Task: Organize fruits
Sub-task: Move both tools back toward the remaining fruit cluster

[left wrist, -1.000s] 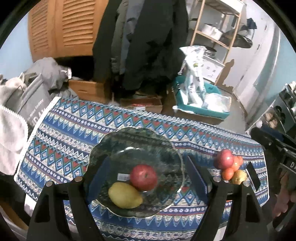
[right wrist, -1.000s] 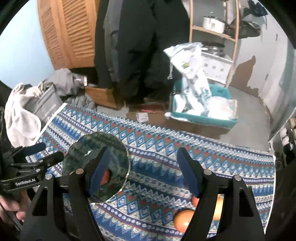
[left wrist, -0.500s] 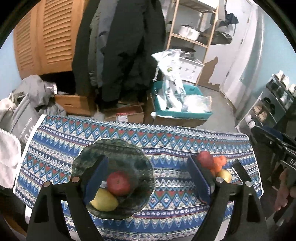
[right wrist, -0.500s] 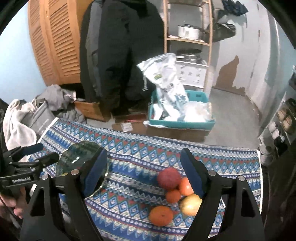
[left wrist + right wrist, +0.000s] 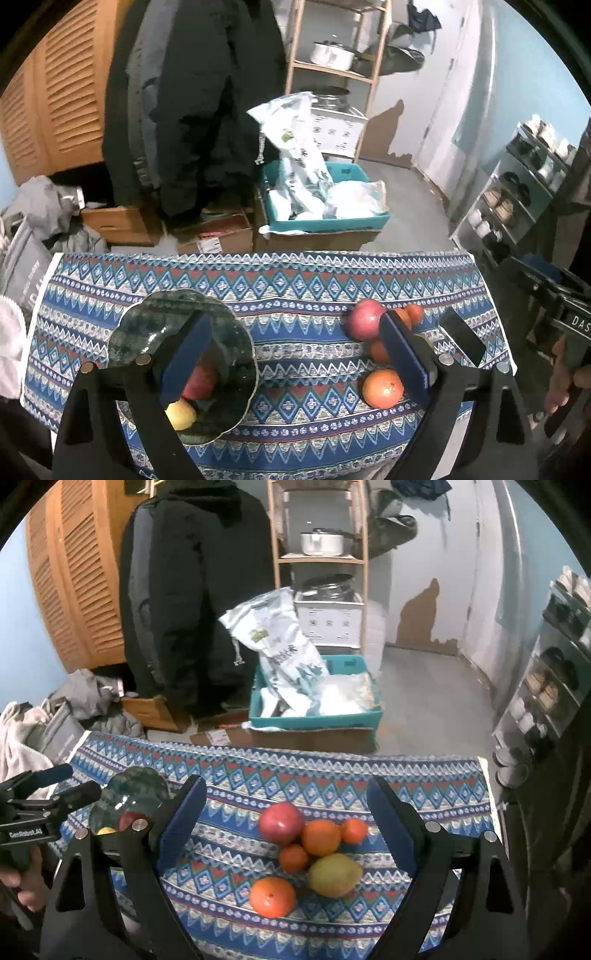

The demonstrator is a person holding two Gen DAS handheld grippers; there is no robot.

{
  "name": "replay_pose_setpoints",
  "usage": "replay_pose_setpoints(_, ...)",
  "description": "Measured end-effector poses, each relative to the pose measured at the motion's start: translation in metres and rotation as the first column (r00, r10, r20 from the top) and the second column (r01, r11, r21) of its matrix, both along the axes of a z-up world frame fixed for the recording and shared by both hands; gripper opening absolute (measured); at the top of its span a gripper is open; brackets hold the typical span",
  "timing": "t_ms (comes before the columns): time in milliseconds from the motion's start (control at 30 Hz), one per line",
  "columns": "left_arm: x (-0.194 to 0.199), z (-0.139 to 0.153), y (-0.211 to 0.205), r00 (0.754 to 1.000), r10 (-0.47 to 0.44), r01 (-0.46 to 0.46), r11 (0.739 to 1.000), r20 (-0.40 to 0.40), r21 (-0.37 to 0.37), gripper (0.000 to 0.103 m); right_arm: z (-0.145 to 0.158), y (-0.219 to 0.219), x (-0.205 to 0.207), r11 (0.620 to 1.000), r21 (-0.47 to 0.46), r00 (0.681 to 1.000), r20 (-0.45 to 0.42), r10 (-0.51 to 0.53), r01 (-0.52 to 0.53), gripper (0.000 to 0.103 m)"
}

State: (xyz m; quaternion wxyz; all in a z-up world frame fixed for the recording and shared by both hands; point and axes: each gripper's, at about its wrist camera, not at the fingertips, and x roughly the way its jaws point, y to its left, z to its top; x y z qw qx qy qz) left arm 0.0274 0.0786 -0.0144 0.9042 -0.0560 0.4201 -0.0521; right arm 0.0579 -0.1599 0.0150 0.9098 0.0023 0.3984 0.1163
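Note:
A dark glass plate (image 5: pixel 155 325) on the patterned tablecloth holds a red apple (image 5: pixel 199 382) and a yellow fruit (image 5: pixel 181 415). The plate (image 5: pixel 138 788) also shows at the left of the right wrist view. A loose pile lies at the cloth's right: a red apple (image 5: pixel 280 823), several oranges, one of them large (image 5: pixel 272 896), and a yellow-green pear (image 5: pixel 334 874). My left gripper (image 5: pixel 295 354) is open and empty above the cloth between plate and pile. My right gripper (image 5: pixel 286 830) is open and empty above the pile.
The table's far edge (image 5: pixel 295 753) drops to a floor with a teal bin of bags (image 5: pixel 314 709), cardboard boxes (image 5: pixel 218 236) and hanging coats (image 5: pixel 192 590). A shelf rack (image 5: pixel 554 686) stands at the right, laundry (image 5: pixel 22 734) at the left.
Both grippers have pulled back and risen. The left view swung from the plate toward the table's middle. The right view swung right, so the fruit pile is now centred.

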Motion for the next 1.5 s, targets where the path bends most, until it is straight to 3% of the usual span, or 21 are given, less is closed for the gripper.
replay_pose_setpoints(433,0.012,-0.017,-0.041,0.995,-0.086,0.087,0.996,-0.045,0.024,0.093,-0.023,-0.042,-0.002,0.998,-0.007,0.997,-0.055,-0.063,0.063,0.089)
replay_pose_setpoints(800,0.029,-0.061,-0.062,0.980,-0.141,0.150,0.987,-0.139,0.058,0.093,-0.061,-0.058,0.007,0.997,0.013,0.986,-0.155,-0.067,0.069,0.089)
replay_pose_setpoints(933,0.034,-0.081,-0.066,0.973,-0.143,0.159,0.984,-0.182,0.076,0.093,-0.088,-0.060,0.015,0.997,0.033,0.970,-0.235,-0.066,0.076,0.089)
replay_pose_setpoints(1267,0.041,-0.121,-0.077,0.956,-0.161,0.187,0.979,-0.245,0.087,0.093,-0.169,-0.053,0.026,0.998,-0.031,0.908,-0.415,-0.056,0.048,0.089)
replay_pose_setpoints(1500,0.048,-0.150,-0.075,0.942,-0.149,0.178,0.982,-0.300,0.069,0.093,-0.209,-0.046,0.028,0.999,-0.034,0.871,-0.491,-0.025,0.009,0.089)
